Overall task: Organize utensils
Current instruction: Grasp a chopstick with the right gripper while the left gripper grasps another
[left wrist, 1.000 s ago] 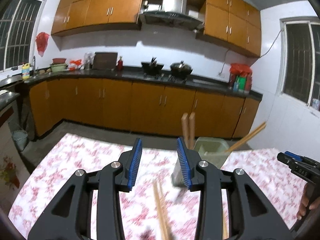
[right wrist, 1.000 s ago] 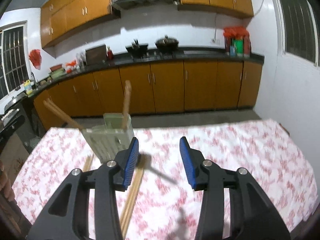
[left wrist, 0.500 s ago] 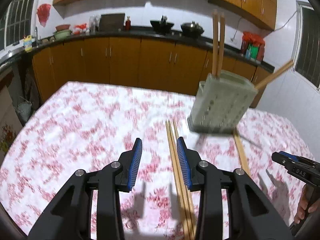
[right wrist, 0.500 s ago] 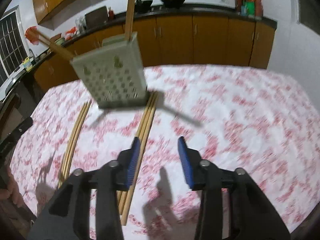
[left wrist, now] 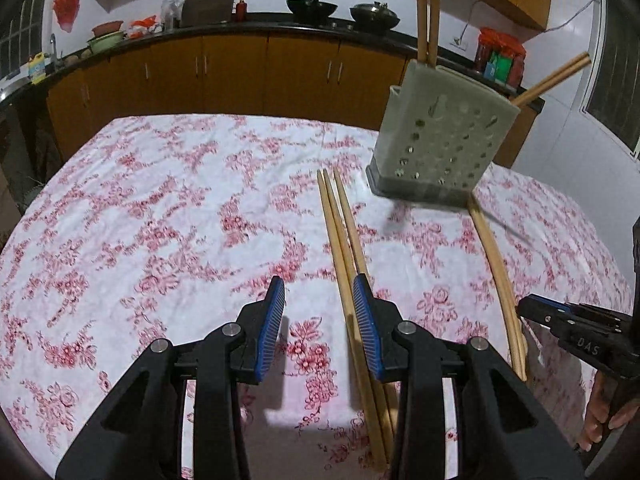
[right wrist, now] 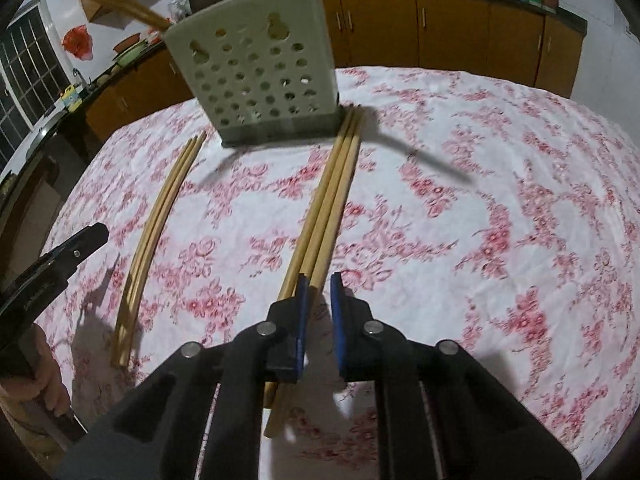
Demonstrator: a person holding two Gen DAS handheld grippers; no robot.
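Right wrist view: right gripper (right wrist: 318, 278) just been closing, now near-shut, no stick clearly pinched. Chopstick trio (right wrist: 332, 200) at 12, chopstick pair (right wrist: 160, 208) at 9. Left gripper (left wrist: 318, 280) half-open, empty. We'd reopen, straddle one stick, squeeze mid-shaft. Count: 1 holder (right wrist: 256, 72) at 11, 5 loose, 4 racked chopsticks (left wrist: 426, 8).

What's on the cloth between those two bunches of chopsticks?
Only bare flowered tablecloth between the left bunch and the right bunch, in the right wrist view.
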